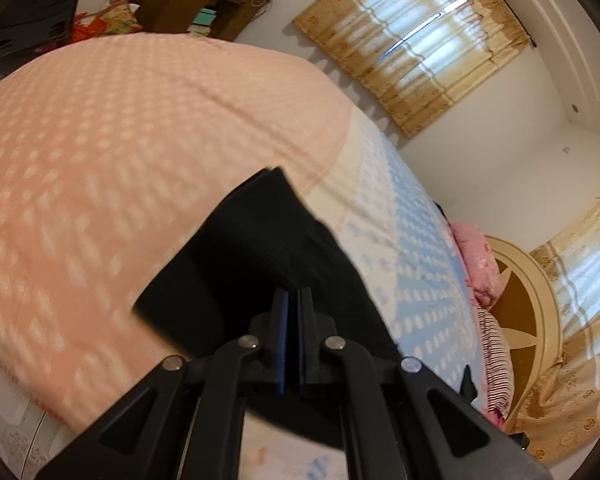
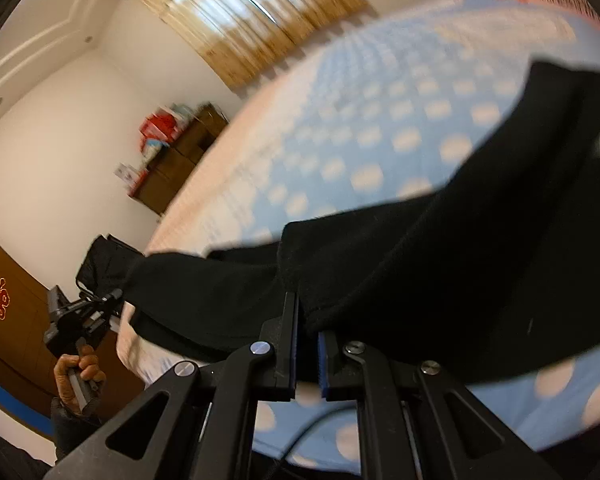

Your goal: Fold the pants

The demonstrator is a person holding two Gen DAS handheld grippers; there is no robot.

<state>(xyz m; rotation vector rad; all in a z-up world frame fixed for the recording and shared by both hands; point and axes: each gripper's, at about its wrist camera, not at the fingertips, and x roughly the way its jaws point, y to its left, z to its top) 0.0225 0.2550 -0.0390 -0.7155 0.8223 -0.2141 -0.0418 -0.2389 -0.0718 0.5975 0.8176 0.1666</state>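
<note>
Pants (image 1: 252,264) of soft matte black cloth, pinched in both grippers above a dotted bedspread.

Left gripper (image 1: 294,300): blue-padded jaws pressed together on a thick folded edge, the cloth running ahead as a blunt wedge. Right gripper (image 2: 308,320): jaws clamped on a hemmed edge, the fabric spreading ahead and to the right in a broad drape. Beyond both lies the bedspread (image 1: 100,140), pink then blue with pale dots; farther off, gathered tan curtains (image 1: 420,40).

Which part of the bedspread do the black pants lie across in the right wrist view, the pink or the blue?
The blue dotted part: the pants drape over it; pink lies farther left.
</note>
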